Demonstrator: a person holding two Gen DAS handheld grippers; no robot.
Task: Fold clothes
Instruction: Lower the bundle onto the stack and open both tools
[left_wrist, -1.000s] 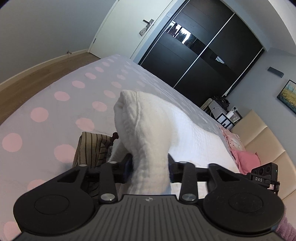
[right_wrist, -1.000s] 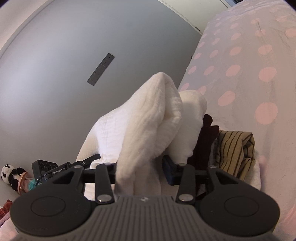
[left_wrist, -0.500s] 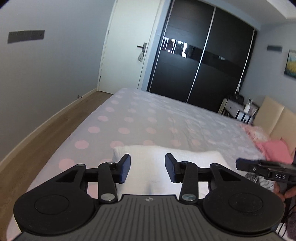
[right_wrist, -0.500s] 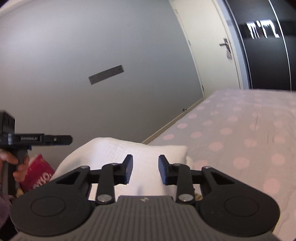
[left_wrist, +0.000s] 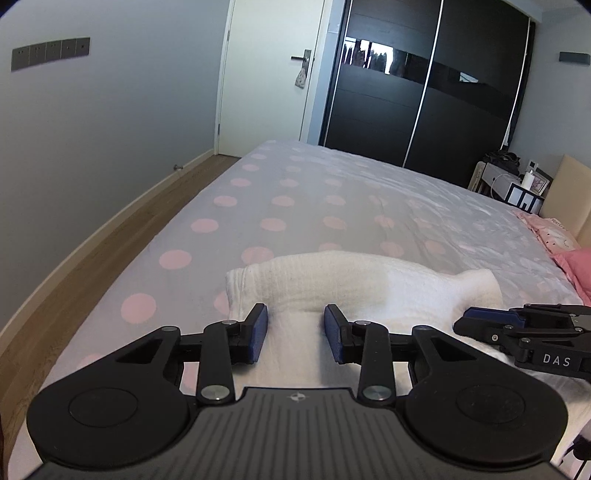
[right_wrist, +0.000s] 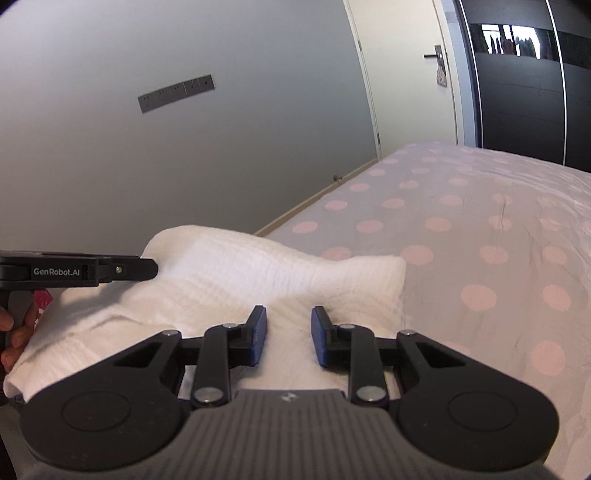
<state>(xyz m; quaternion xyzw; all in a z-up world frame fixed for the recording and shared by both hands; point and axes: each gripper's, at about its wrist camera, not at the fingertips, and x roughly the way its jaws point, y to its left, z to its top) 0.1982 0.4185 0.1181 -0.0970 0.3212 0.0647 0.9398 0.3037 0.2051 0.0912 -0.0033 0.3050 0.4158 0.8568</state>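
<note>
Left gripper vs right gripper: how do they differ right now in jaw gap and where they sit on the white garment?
1. The left gripper shows a slightly wider gap than the right gripper.
2. The left gripper sits at the end of the folded white garment nearer the floor-side edge of the bed; the right gripper sits at the opposite end.

Shared: both are closing, blue pads apart over cloth, neither visibly gripping it.

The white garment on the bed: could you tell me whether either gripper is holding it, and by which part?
Neither. The left gripper and right gripper are closing, empty, just above the white garment.
</note>
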